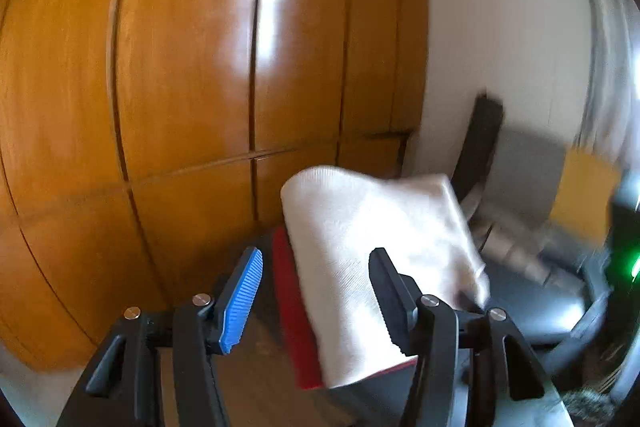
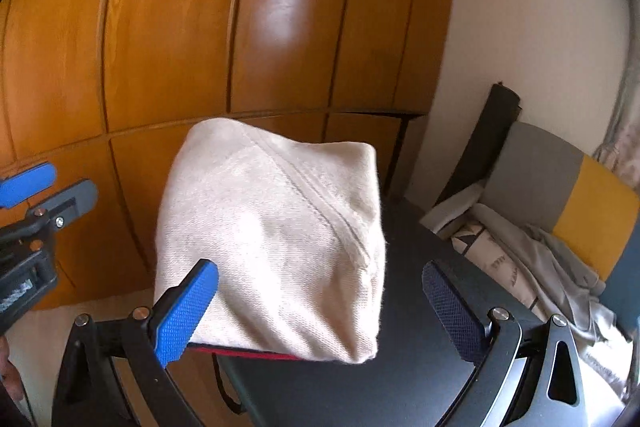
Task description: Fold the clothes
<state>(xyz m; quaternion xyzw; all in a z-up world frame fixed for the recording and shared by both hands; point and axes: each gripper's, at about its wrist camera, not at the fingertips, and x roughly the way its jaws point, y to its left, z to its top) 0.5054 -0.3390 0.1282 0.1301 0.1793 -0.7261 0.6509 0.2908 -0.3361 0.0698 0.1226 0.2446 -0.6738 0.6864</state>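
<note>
A folded cream garment (image 2: pixel 272 239) lies on a red item (image 2: pixel 248 351), mostly hidden, on the dark counter (image 2: pixel 400 387). Both the left claw (image 1: pixel 316 301) and right claw (image 2: pixel 320 315) gape open, gripping nothing. The left view is blurred.

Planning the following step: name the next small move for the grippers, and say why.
Probably draw both grippers back. The folded cream knitted garment already lies as a compact bundle on the red folded cloth, and the left gripper and right gripper both stand open, fingers gripping nothing.
</note>
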